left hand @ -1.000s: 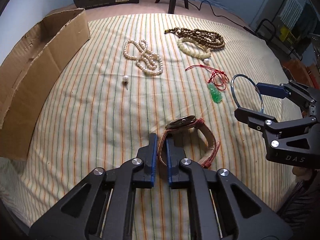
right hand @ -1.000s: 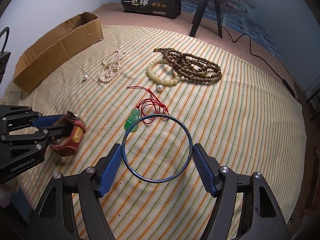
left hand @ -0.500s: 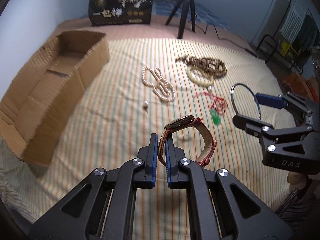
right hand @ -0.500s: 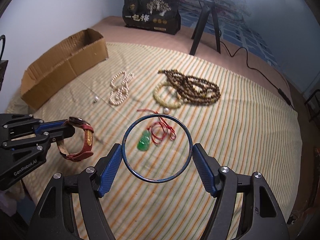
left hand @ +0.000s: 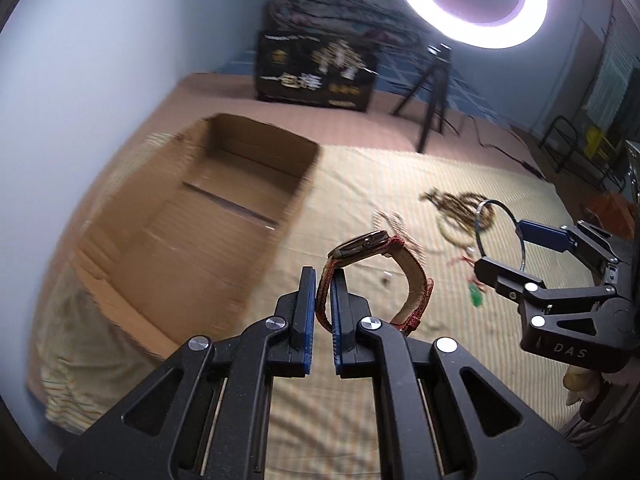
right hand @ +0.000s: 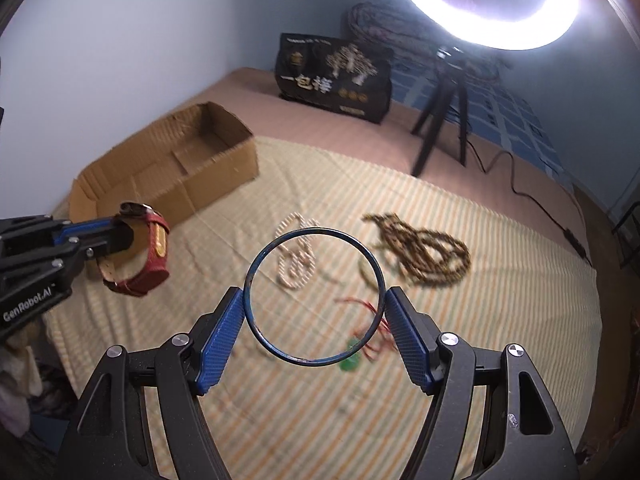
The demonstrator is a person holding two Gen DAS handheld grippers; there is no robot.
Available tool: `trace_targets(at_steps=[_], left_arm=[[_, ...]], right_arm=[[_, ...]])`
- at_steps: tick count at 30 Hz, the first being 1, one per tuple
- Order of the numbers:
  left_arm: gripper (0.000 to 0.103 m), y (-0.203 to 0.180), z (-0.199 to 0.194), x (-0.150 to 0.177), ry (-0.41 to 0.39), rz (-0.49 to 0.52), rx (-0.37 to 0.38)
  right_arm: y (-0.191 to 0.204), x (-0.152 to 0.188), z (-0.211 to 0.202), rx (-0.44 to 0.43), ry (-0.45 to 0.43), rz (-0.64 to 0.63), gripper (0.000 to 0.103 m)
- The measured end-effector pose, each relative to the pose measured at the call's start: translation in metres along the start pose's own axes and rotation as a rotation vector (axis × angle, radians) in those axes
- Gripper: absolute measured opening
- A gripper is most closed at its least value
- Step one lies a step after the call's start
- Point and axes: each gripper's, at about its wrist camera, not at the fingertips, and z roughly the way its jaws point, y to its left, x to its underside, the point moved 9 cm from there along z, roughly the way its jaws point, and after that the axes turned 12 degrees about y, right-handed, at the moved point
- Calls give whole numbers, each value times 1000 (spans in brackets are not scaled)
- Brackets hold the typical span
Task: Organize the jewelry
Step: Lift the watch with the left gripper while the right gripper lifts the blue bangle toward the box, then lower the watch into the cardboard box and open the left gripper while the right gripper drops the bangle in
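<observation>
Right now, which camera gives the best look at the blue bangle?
The right wrist view: the blue bangle faces the lens as a full circle between the right gripper pads. The left wrist view shows it at an angle, small and partly hidden.

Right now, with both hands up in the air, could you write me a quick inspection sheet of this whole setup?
Surface: striped bedspread, rumpled.
Job's things: red-strapped watch and blue bangle lifted; pearl necklace, brown bead strand, green pendant on red cord lie loose; cardboard box holds nothing seen.
Clutter: black printed bag.
Grippers: left gripper jaws shut on watch strap; right gripper jaws clamp the bangle.
Cables: black lead from tripod.
Surroundings: ring light, blue wall.
</observation>
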Motion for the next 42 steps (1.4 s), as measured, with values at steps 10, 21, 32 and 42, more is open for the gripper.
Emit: trace_targets(at_steps=[10,21,32,42], left_arm=[[5,65,-26,-28,-55,-53,-92],[5,119,-22,-40,-60,-134,-131],[5,131,-19,-38,-79,-123,-169],[23,139,-8,-38,-64,-119,-184]], right_arm=[[46,-56,5,-44,-48,-52,71],[87,-109,36,-95,-63,-77,71],[118,-135,60,-150,-75,-96,71],[122,-145,78,-138,-74,-110,72]])
